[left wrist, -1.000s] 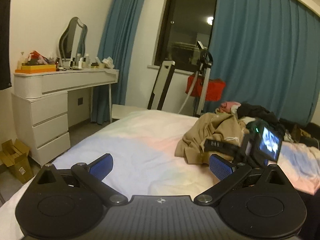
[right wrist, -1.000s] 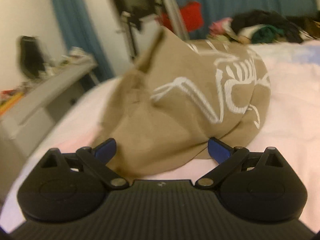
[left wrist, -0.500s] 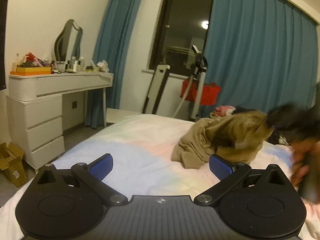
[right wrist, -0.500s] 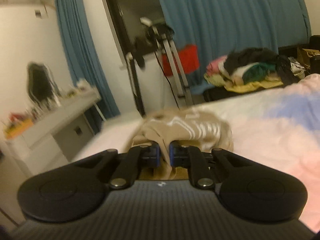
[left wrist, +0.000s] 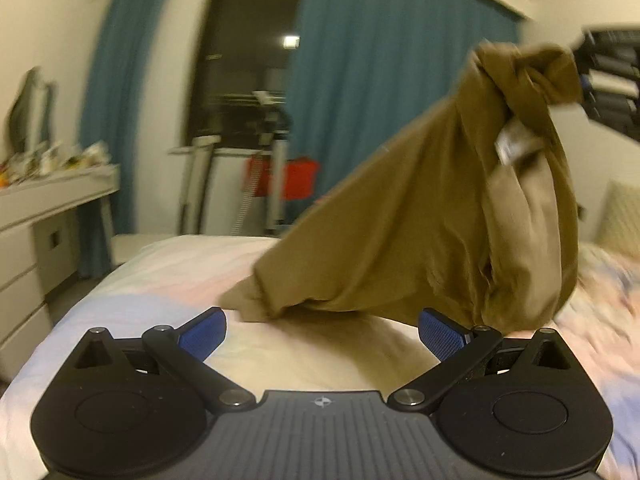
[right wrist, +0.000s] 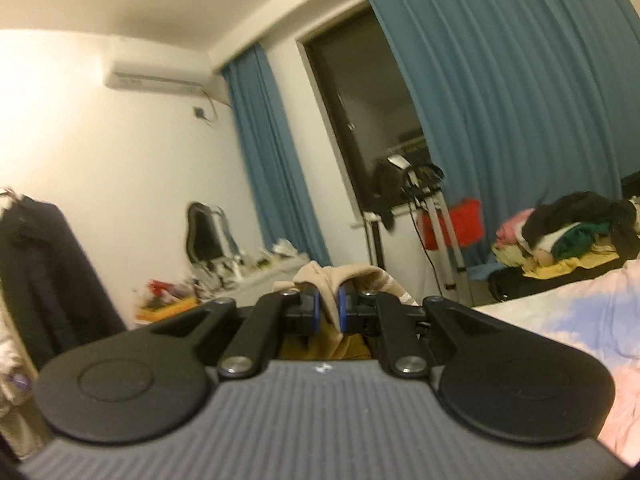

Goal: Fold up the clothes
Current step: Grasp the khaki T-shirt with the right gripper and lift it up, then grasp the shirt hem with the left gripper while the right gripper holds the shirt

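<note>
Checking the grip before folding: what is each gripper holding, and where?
Right gripper pinches a bunched fold of the tan shirt. Left gripper is open, holding nothing.

Right gripper [right wrist: 328, 314] level, blue pads pinched on a fold of tan cotton garment [right wrist: 336, 280], which bunches above the jaws and hangs below. Behind: blue pleated curtains [right wrist: 500, 92], dark window [right wrist: 368, 120], white wall air conditioner [right wrist: 154, 78]. Pile of mixed clothes [right wrist: 568, 232] at right, beyond the pastel pink-and-blue bedsheet [right wrist: 560, 320].
</note>
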### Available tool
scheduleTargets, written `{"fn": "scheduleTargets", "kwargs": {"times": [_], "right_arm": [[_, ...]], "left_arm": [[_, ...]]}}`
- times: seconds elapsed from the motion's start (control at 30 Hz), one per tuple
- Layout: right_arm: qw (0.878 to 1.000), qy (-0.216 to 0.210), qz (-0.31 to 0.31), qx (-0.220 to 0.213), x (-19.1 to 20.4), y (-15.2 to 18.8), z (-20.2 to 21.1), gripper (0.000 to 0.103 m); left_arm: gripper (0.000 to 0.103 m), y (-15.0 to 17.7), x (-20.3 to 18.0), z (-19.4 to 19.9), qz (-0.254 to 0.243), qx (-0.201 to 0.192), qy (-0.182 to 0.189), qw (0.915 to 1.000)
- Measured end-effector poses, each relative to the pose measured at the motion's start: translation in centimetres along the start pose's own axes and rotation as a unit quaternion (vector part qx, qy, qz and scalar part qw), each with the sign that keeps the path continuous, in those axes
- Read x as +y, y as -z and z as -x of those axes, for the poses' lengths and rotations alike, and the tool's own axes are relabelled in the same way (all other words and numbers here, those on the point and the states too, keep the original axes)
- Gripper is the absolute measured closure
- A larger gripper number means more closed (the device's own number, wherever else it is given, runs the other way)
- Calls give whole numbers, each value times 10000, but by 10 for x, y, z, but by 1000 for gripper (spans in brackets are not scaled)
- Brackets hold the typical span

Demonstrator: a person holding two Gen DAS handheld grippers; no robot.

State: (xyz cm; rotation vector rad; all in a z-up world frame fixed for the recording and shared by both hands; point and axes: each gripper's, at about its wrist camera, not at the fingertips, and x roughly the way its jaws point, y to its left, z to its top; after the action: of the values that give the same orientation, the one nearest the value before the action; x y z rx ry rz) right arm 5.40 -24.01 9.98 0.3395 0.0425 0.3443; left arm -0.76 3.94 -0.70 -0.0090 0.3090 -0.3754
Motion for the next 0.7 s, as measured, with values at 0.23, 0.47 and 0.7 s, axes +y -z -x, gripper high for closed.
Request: {"fn": "scheduleTargets", "kwargs": {"times": [0.23, 0.47, 0.7], "right_arm": [[9882, 902, -812, 940, -77, 47, 6, 90], [9451, 1951, -1389, 2225, -160, 112, -35, 46], [9404, 2128, -1958, 1789, -193, 129, -17, 25]], "left_arm": [[0, 22, -47, -27, -658, 215, 385, 9969], [3, 42, -83, -91, -1109, 747, 513, 9897], [9, 56, -117, -170, -1642, 1030, 693, 9786]]}}
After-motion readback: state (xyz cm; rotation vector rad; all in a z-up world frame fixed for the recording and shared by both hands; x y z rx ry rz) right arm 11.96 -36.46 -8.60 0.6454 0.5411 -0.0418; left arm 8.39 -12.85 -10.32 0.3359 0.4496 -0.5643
